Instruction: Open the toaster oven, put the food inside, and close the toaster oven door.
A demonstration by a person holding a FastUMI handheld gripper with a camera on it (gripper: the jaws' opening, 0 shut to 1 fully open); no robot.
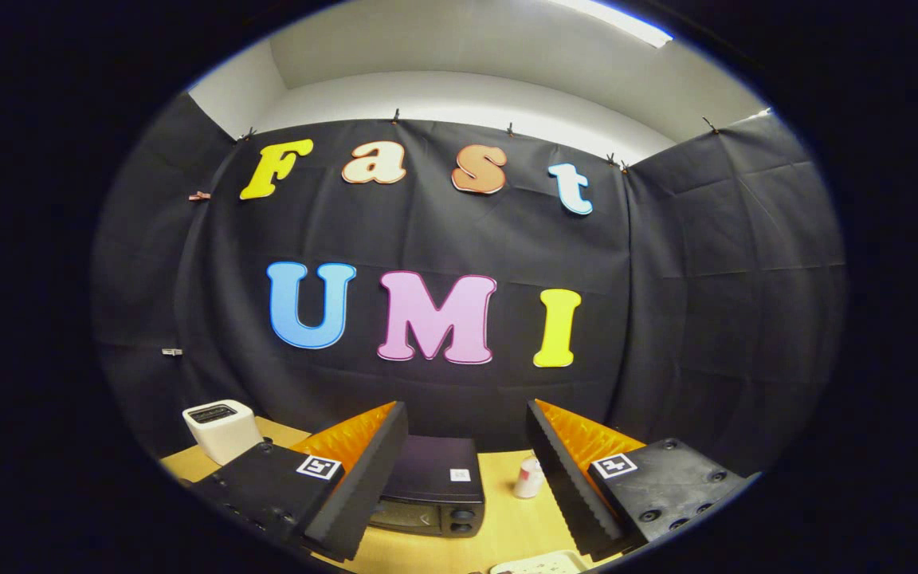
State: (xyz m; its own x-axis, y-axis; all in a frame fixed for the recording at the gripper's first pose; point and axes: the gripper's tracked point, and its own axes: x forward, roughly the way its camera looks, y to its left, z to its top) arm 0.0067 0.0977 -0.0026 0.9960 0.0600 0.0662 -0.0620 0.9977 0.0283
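You are in a small test booth, not a real home. Black cloth [666,319] hangs as walls, held up by little clips [199,195]. Above it you see a plain white wall [443,96] and a long ceiling light [626,20]. A wooden table [507,518] stands against the cloth, with a toaster oven [431,486] near its back edge and a white box [221,429] at its back left corner.

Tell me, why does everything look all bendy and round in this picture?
In the gripper view, the fisheye lens curves the wooden table and the cloth wall; a ceiling light glares bright white; the toaster oven between the open gripper fingers looks dim but sharp.
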